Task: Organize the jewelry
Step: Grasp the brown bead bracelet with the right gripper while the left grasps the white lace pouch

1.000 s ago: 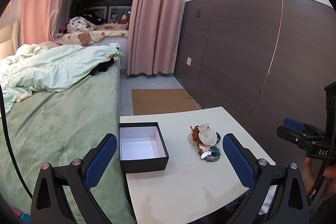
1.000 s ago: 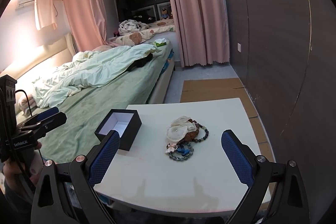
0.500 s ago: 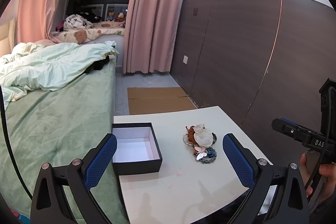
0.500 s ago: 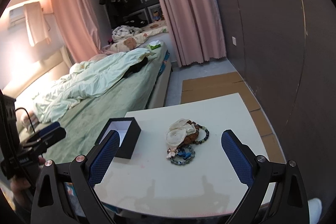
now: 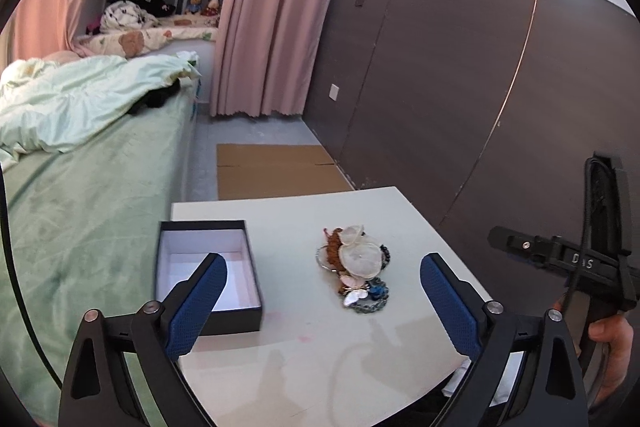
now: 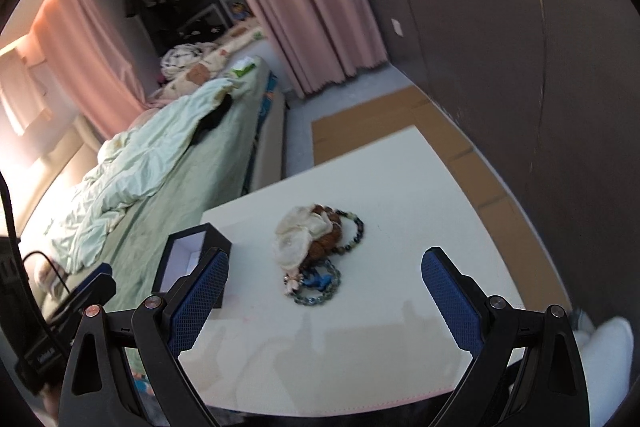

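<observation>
Jewelry pile — a heap of pale shell-like discs, a brown beaded piece, a dark bead bracelet and a blue-grey bead ring with a small butterfly charm. It lies loose near the middle of the white table, somewhat toward the right edge, touched by neither gripper. In the right wrist view the same heap sits well in from every edge, with the dark bracelet looping out on its far right side.

Black box — lidless, white-lined, nothing visible inside. It stands at the left edge of the table, close to the far left corner, well apart from the pile.

Left gripper — blue-padded fingers spread wide and just now narrowing a little. Nothing is gripped; it hangs above the near part of the table, the left pad overlapping the box in view.

Right gripper — fingers released, standing wide with nothing between the pads, above the near edge of the table and pointed at the pile. The view is tilted and slightly blurred.

Surroundings — a green-covered bed along the table's left edge, pink curtains, a dark panelled wall to the right, and flat cardboard on the floor beyond the far edge.
</observation>
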Demonstrator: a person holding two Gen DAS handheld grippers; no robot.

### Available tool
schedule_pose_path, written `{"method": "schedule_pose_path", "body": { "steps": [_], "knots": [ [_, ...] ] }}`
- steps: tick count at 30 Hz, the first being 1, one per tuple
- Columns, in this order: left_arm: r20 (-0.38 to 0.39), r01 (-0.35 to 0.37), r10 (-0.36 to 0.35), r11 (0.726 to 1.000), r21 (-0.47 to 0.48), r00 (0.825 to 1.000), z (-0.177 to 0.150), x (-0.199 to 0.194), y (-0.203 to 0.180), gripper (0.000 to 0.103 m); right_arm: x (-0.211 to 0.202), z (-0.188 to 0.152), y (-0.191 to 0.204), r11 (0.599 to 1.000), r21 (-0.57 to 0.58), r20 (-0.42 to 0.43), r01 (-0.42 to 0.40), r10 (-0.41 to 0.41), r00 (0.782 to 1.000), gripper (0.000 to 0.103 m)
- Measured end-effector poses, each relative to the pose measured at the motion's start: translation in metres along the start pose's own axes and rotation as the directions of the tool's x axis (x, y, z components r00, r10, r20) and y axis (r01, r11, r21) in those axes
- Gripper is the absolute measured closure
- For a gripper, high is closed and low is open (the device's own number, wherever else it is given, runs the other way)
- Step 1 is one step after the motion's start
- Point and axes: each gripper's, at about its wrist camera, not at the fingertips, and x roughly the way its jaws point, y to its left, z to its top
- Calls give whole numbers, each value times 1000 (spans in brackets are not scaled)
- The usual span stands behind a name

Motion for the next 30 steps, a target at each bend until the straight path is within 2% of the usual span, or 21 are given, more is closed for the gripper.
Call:
{"method": "schedule_pose_path", "body": {
  "steps": [4,6,9,12,17,23,27,30],
  "knots": [
    [-42,45,-45,999,-15,998,0,22,-7,16,15,1,-16,997,78,-33,3,0,999,6],
    [-70,66,-66,998,-14,995,2,36,-11,19,24,2,-22,994,113,-54,-4,11,998,19],
    [-132,75,-75,997,-5,988,7,61,-17,27,42,1,-32,987,161,-101,-9,25,995,23],
    [-192,67,-69,998,-16,979,13,83,-16,28,56,1,-39,978,205,-136,-31,60,989,29],
    [-276,65,-64,998,-7,959,20,118,-17,32,71,1,-48,952,293,-156,-88,139,978,31],
    [-313,70,-76,997,-32,947,23,153,-17,36,91,-2,-55,916,387,-186,-104,188,964,44],
    [-308,83,-82,996,-8,948,18,172,-19,38,103,-4,-58,895,436,-196,-93,196,961,45],
    [-317,101,-94,995,5,944,16,182,-23,44,111,-5,-60,877,469,-202,-104,221,954,45]
  ]
}}
